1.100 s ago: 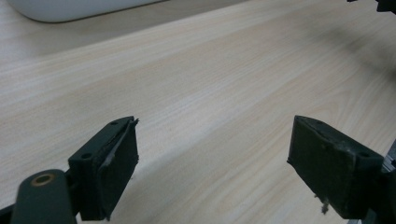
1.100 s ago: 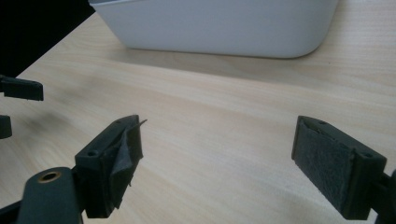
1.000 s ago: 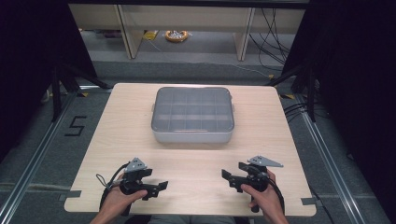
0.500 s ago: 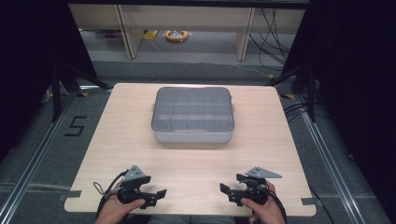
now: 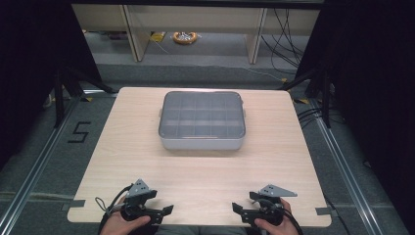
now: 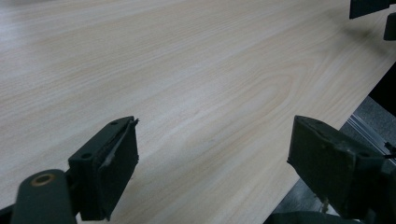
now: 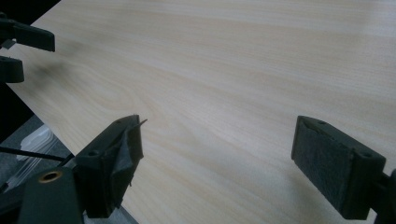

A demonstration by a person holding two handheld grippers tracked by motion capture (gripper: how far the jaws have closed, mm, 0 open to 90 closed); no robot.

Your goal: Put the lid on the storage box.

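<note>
The grey compartment box (image 5: 201,121) mid-table looks rigid, probably light; grasp its side rims, both grippers' jaws wide open, empty.

table (image 5: 147,147): pale wood-grain laminate, we see it smooth, soft sheen
box (image 5: 201,142): grey plastic body, matt; lid translucent, smoky, slightly glossy
left gripper (image 5: 165,211): black matt plastic, we see worn rubbery pads (image 6: 122,158) with a frayed edge, grey plate on top
right gripper (image 5: 238,208): same black matt, pads (image 7: 334,161) rough-textured, brass-look rivet
floor (image 5: 44,161): grey, matt, looks like carpet
</note>
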